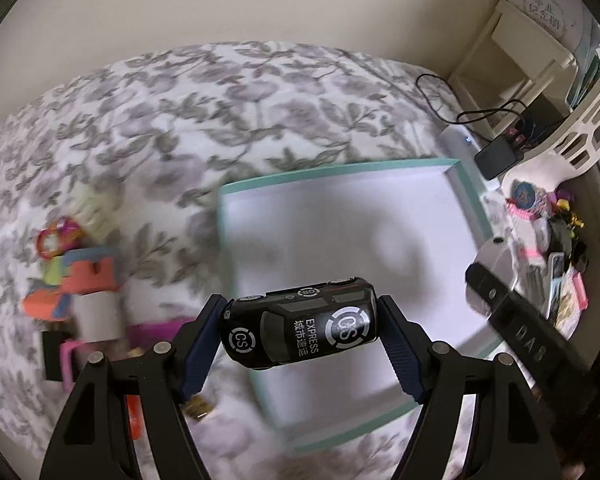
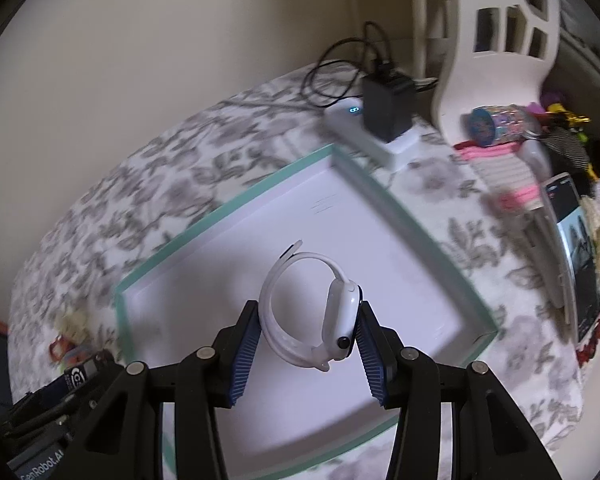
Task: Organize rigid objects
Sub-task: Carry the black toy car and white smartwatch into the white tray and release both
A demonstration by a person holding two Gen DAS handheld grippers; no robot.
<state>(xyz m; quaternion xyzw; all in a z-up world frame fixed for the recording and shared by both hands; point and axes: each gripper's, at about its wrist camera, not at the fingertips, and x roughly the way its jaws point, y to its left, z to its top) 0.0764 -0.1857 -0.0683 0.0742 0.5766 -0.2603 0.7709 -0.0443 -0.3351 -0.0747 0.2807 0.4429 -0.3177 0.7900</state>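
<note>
You're tilting both grippers steeply down over the teal-rimmed tray (image 1: 340, 168). Your left gripper (image 1: 300, 330) is clamping the black toy car (image 1: 300, 328). Your right gripper (image 2: 306, 338) is clamping the white smartwatch (image 2: 312, 312).

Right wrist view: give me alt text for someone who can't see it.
The right tool grips a white smartwatch above an empty white tray with a teal rim, which sits on a floral cloth.

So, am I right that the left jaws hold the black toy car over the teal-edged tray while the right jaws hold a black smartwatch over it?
Not quite: the smartwatch is white, not black, as the right wrist view shows. The rest holds: the left gripper grips the black toy car over the teal-edged tray, and the right gripper holds the watch over that tray.
</note>
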